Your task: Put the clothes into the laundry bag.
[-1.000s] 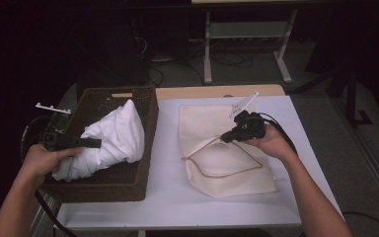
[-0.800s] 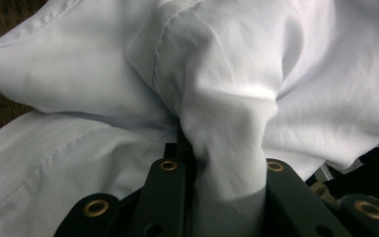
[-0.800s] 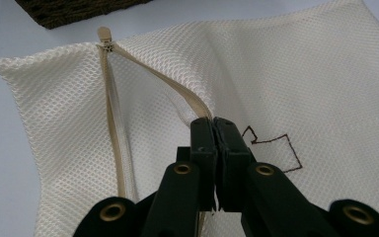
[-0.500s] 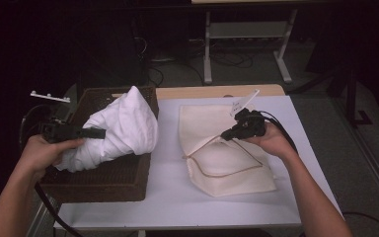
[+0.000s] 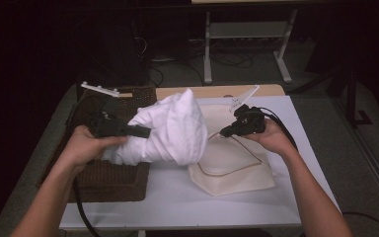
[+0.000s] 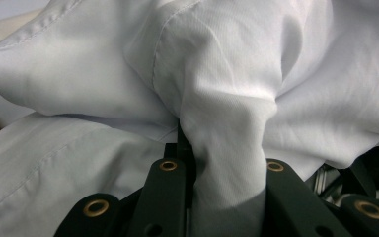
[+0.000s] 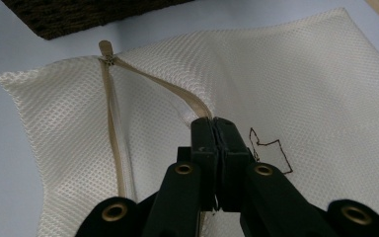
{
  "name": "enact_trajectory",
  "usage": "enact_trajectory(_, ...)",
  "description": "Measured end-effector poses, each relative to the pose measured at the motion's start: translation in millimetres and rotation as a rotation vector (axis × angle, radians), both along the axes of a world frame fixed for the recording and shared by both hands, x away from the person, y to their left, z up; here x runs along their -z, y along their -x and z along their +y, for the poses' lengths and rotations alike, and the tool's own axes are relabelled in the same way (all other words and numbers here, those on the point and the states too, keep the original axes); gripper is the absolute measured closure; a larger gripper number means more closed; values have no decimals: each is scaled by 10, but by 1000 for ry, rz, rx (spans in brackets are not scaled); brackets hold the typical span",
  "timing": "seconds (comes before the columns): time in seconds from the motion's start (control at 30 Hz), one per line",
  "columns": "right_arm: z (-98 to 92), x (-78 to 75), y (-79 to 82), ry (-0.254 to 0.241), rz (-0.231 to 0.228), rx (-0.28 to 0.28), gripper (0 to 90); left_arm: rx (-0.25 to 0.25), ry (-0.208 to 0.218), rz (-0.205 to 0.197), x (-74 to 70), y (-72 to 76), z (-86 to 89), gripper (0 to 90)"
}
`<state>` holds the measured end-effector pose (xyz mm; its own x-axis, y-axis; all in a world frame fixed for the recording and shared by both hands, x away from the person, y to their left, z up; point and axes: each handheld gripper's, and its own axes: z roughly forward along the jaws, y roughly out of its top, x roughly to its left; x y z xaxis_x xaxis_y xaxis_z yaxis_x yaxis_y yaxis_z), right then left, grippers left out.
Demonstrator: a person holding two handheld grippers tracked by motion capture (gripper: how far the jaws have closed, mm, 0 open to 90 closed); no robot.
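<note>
The left gripper (image 5: pixel 145 132) clamps a fold of the white shirt (image 5: pixel 170 131), which billows just ahead of its jaws — lifted clear of the brown wicker basket (image 5: pixel 113 180) beneath it. The right gripper (image 5: pixel 223 133) pinches the upper zipper edge of the cream mesh bag (image 7: pixel 301 89) — the opening gapes just left of its jaws, the bag lying on the white table (image 5: pixel 177 202).

Light from above is falling brightly on the white-topped table (image 5: pixel 187 197), while the room beyond and to the left is lying in near darkness. The crumpled white cotton cloth (image 5: pixel 170 131) is glaring slightly and looking soft-edged. In both gripper views the nearest black parts are blurring, with shading deepening between the cloth's folds.
</note>
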<state>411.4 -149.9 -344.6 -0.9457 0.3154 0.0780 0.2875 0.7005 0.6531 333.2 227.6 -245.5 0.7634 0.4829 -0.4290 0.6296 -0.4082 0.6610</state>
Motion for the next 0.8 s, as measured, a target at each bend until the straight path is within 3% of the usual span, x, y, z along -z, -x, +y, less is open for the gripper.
enact_trajectory(0.5, -85, -39, -15, -24, 9, 23, 878, 225, -48, 18, 201, 97, -1008, 798)
enact_trajectory(0.53, -85, -39, -15, -24, 9, 23, 878, 225, -48, 18, 201, 97, -1008, 798)
enact_trajectory(0.57, -90, -43, -14, -26, 10, 24, 878, 258, -43, 23, 236, 120, -1152, 798)
enact_trajectory(0.67, -90, -45, -10, -26, 11, 22, 879, 291, -50, 30, 263, 143, -1294, 798)
enact_trajectory(0.7, -91, -46, -7, -26, 10, 22, 878, 324, -59, 29, 285, 169, -1442, 798)
enact_trajectory(0.73, -91, -46, -7, -26, 10, 22, 878, 324, -59, 29, 285, 169, -1442, 798)
enact_trajectory(0.77, -99, -51, -5, -32, 16, 27, 878, 363, -64, 27, 292, 199, -1591, 798)
enact_trajectory(0.8, -99, -51, -5, -32, 16, 27, 878, 363, -64, 27, 292, 199, -1591, 798)
